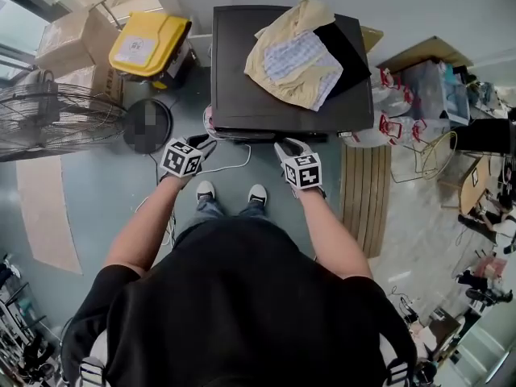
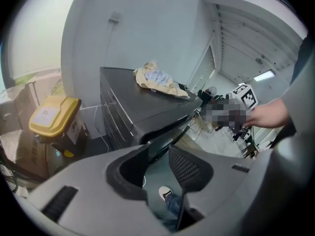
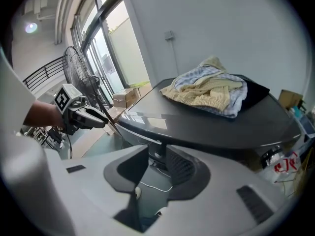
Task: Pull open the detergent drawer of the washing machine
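Note:
The dark washing machine stands right in front of me, with a heap of yellow and checked clothes on its lid. My left gripper hangs at the machine's front edge near its left corner, and in its own view the left gripper is open with nothing between the jaws. My right gripper hangs at the front edge a little to the right. In its own view the right gripper is also open, below the lid's rim, and it holds nothing. I cannot make out the detergent drawer in any view.
A yellow-lidded bin and cardboard boxes stand left of the machine, and a large fan stands further left. A white cable lies on the floor by my shoes. Wooden slats and bags are on the right.

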Tool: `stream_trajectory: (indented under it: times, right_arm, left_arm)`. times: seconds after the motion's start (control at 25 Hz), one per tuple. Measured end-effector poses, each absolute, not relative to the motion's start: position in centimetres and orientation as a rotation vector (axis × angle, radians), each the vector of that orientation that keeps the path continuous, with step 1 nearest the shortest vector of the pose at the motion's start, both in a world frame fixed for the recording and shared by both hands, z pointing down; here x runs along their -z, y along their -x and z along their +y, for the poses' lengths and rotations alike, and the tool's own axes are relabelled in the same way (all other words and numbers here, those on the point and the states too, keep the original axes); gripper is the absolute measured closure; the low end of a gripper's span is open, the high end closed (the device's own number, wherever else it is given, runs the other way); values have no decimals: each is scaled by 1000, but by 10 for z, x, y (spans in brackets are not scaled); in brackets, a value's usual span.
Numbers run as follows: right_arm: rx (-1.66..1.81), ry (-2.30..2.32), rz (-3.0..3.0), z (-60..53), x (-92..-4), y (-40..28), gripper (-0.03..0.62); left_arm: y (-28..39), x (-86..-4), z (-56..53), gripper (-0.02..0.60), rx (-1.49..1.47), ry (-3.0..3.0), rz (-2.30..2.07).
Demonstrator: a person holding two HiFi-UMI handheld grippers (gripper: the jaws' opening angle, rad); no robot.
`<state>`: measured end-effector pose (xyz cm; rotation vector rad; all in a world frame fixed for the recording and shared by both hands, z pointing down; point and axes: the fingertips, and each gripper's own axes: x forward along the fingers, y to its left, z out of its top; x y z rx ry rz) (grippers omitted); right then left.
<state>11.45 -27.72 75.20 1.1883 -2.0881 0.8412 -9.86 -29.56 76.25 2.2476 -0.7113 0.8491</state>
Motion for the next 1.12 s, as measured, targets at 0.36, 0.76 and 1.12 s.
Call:
stream_trajectory:
  times: [0.36, 0.76, 1.12]
  right_arm:
    - [-819, -1104, -2098, -283, -774, -101, 446]
    - [-783, -1081, -2065, -291, -795, -98, 445]
    - [-712, -1082, -2070, -298, -797, -88, 467]
  left_arm:
    - [91, -787, -306, 446, -893, -2263, -694]
    - [83, -803, -313, 446, -957, -2269, -688]
    - [81, -806, -314, 459, -962, -2270, -704]
